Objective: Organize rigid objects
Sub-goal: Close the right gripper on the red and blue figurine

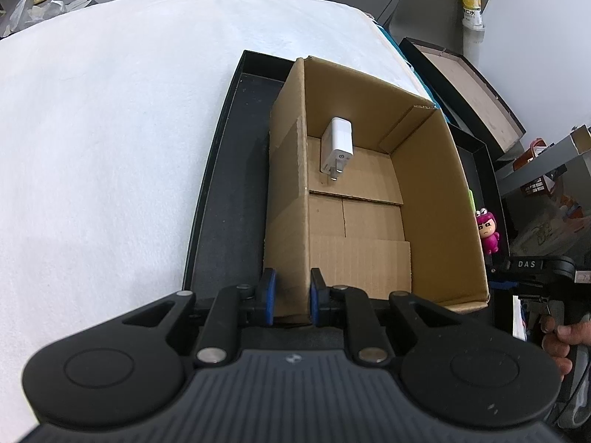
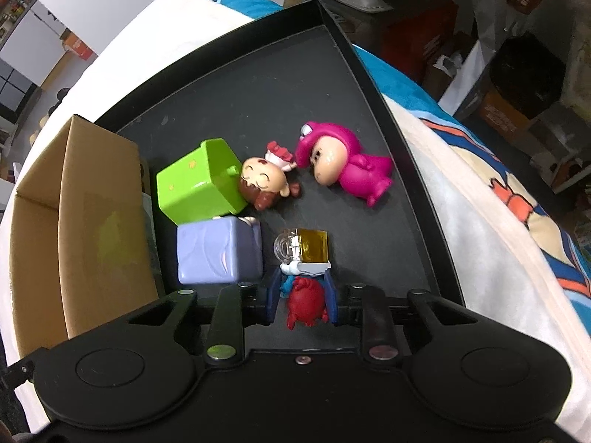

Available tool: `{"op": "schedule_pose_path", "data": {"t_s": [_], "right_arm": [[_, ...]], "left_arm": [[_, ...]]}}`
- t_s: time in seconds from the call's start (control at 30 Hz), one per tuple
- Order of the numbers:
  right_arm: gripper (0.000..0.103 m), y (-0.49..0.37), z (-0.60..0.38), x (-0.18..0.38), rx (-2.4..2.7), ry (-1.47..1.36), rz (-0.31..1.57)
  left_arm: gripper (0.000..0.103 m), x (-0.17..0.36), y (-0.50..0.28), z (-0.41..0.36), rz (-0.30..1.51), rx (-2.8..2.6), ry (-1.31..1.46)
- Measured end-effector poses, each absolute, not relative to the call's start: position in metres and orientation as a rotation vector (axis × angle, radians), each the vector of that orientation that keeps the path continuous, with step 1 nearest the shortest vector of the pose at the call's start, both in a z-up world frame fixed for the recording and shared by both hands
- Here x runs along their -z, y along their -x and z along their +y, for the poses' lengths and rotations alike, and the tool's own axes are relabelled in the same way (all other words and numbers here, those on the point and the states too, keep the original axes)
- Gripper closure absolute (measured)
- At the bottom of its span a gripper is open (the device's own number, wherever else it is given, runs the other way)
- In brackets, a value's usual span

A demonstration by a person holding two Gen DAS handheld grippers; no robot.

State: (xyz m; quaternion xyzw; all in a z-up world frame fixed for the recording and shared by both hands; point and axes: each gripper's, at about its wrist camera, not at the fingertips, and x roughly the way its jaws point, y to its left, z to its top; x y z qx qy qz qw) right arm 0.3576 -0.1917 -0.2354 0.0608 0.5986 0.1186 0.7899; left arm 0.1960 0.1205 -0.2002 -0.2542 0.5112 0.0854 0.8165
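The left gripper (image 1: 292, 297) pinched the near left wall of the cardboard box (image 1: 436, 199), one of its fingers (image 1: 267, 291) outside the wall and the other inside. The box stood open-topped in a black tray (image 1: 225, 199). Inside it a white charger (image 1: 337, 146) lay against the far left corner, its long axis running from the far wall toward the camera and its metal prongs pointing at the near end.

The right gripper (image 2: 303, 301) had its fingers (image 2: 273, 295) closed around a red crab toy (image 2: 308, 304), which sat at the near end of a small figure with a white middle and a yellow block (image 2: 313, 245) at its far end; the long axis of this piece ran straight away from the gripper. Whether the toy was lifted or resting on the tray (image 2: 413, 170) could not be made out from this angle.

On the tray floor beyond it lay a pink dinosaur-suited figure (image 2: 347, 162) on its side, head toward the left, a brown-haired doll (image 2: 264, 184) touching a green cube (image 2: 195, 181), and a lavender block (image 2: 218, 253) just beside the box (image 2: 81, 214).

The tray rested on a white cloth (image 1: 110, 129) over the worktop; at the right edge a blue-and-orange patterned cloth (image 2: 517, 203) showed. Cluttered shelves and cartons filled the room behind.
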Motion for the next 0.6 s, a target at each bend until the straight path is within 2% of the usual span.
{"op": "schedule_pose_path", "data": {"t_s": [0.13,0.6], "right_arm": [[0.087,-0.354,-0.198,0.230,-0.249,-0.163,1.282],[0.086,-0.349,-0.202,0.229,-0.263,-0.110,1.298]], "left_arm": [[0.086,0.200,-0.197,0.119,1.093,-0.186,0.533],[0.086,0.200,-0.199,0.114,1.106,-0.196,0.521]]}}
